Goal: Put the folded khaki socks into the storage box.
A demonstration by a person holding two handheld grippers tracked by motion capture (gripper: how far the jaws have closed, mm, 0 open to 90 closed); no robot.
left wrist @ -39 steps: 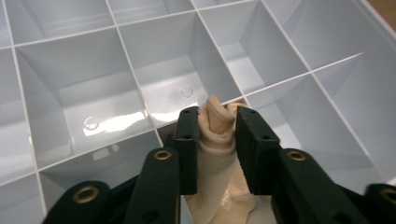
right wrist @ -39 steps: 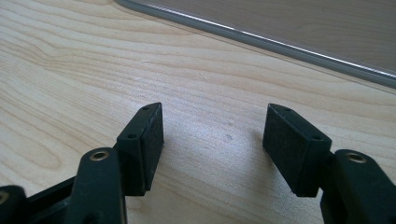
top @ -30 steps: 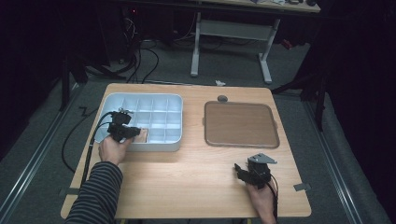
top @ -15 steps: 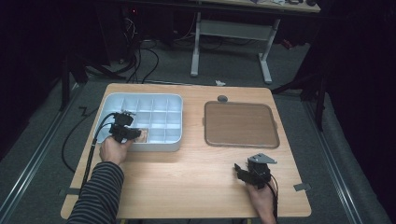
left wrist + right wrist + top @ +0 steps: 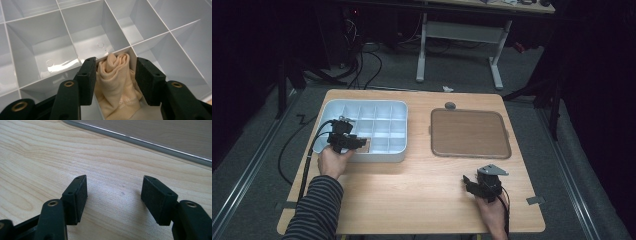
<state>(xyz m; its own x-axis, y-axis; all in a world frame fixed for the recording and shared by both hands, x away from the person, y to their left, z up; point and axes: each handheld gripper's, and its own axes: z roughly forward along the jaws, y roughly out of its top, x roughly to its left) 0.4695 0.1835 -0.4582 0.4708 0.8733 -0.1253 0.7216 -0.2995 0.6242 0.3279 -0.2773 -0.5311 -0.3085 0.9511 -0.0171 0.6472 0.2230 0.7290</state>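
Left gripper: jaws just opened, straddling the cloth, pads clear.
Cloth: bunched in organizer tray near-edge compartment.
Risk: cloth snags a pad on withdrawal (lifts out).

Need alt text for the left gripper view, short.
A rolled beige cloth sits in one compartment of a white divided organiser tray, between the black jaws of the left tongs, which have just been opening. The compartments around it look empty.
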